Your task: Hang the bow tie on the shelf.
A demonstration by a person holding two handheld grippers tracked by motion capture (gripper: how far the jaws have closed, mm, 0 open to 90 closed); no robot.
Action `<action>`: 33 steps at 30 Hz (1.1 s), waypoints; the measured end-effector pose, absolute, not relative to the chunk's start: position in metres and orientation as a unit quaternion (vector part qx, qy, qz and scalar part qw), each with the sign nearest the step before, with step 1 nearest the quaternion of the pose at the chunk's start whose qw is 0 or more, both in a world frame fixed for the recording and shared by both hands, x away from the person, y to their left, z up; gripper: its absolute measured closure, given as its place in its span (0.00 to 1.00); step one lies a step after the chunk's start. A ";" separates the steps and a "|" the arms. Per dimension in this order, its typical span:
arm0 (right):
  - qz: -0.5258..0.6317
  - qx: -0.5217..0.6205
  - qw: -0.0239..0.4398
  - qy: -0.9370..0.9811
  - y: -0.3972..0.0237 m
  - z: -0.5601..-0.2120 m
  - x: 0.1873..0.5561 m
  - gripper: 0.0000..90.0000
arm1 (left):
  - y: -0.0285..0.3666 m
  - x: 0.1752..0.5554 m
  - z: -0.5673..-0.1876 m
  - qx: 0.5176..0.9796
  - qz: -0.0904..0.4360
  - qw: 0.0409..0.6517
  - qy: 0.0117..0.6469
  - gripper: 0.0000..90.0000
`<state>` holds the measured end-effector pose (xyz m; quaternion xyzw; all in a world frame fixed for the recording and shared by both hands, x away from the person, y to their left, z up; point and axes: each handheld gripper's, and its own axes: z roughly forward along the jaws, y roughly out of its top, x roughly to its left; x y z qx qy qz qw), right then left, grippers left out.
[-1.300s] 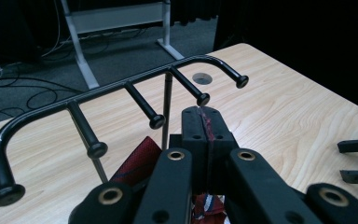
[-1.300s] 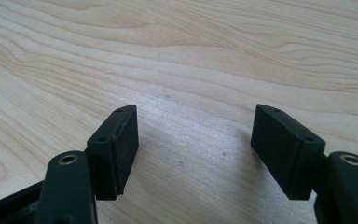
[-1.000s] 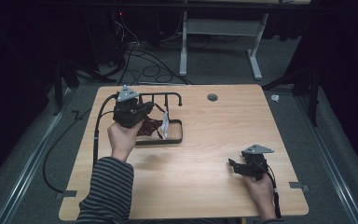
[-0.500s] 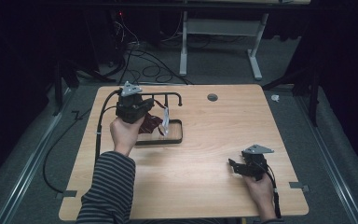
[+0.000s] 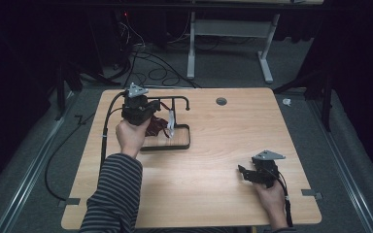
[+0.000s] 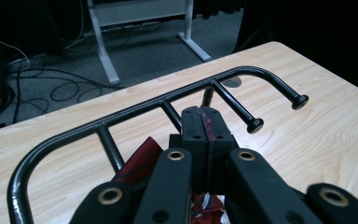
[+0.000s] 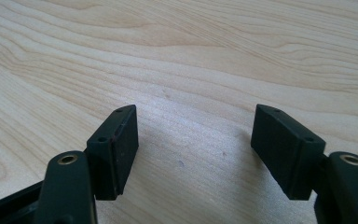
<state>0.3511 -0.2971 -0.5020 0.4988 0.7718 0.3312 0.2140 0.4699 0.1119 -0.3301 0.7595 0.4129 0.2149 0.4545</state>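
Wood table: pale grain, bare under the right hand-held gripper.
Right hand-held gripper: near edge of the table, jaws wide apart — nothing between them.
Left hand-held gripper: jaws pressed together on a thin strip of dark red cloth.
Dark red cloth: hangs below the left hand-held gripper, over the black rack's base.
Black rack: metal bar with pegs — just beyond the clamped jaws.

Striped sleeve, seemingly grey-black; black grippers with brass screws.
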 end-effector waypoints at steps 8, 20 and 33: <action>0.331 0.499 0.214 0.772 -0.297 -0.502 0.351 0.37 | 0.109 0.475 -0.333 0.760 0.227 0.445 0.415 0.99; 0.331 0.499 0.214 0.772 -0.297 -0.502 0.351 0.37 | 0.108 0.479 -0.335 0.763 0.222 0.437 0.422 0.98; 0.331 0.498 0.215 0.772 -0.297 -0.502 0.351 0.37 | 0.113 0.475 -0.334 0.761 0.216 0.443 0.421 0.93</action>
